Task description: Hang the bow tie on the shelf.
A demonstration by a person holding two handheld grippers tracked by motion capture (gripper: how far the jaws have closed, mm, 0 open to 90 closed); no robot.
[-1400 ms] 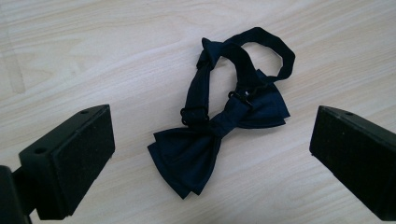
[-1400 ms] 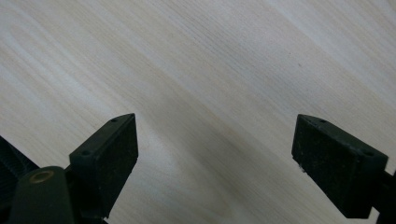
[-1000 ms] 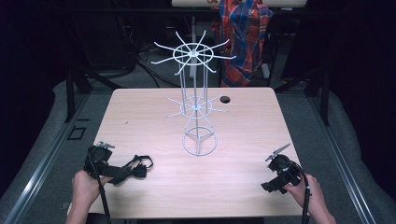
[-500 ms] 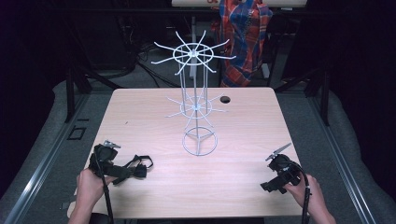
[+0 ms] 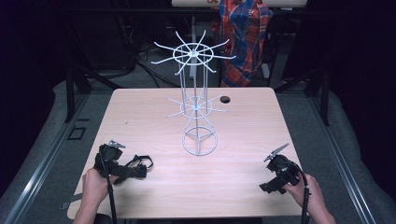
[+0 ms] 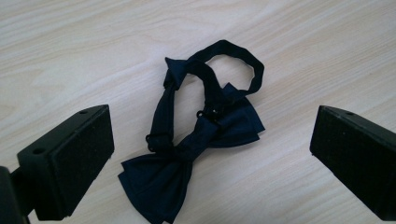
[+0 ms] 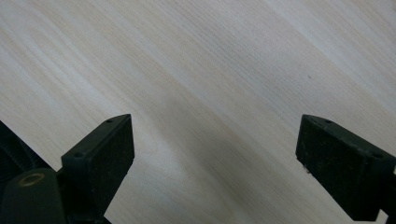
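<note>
A dark navy bow tie [image 6: 187, 163] with its looped strap lies flat on the wooden table [image 5: 243, 126] near the front left. In the high view the bow tie [image 5: 136, 168] is just right of my left gripper [image 5: 120, 169]. My left gripper [image 6: 210, 128] is open, with one jaw on each side of the tie and neither touching it. My right gripper [image 5: 268, 185] rests at the front right. In its own view my right gripper [image 7: 212, 137] stands open above bare wood with nothing between the jaws.
A white wire rack [image 5: 195, 105] with two tiers of spoke hooks stands at the table's middle on a ring base [image 5: 200, 142]. A small dark hole [image 5: 225, 99] marks the far side. A plaid cloth [image 5: 243, 32] hangs behind the table.
My left gripper has moved a little to the right, closer to the bow tie. The right gripper and the tie have stayed where they were.
</note>
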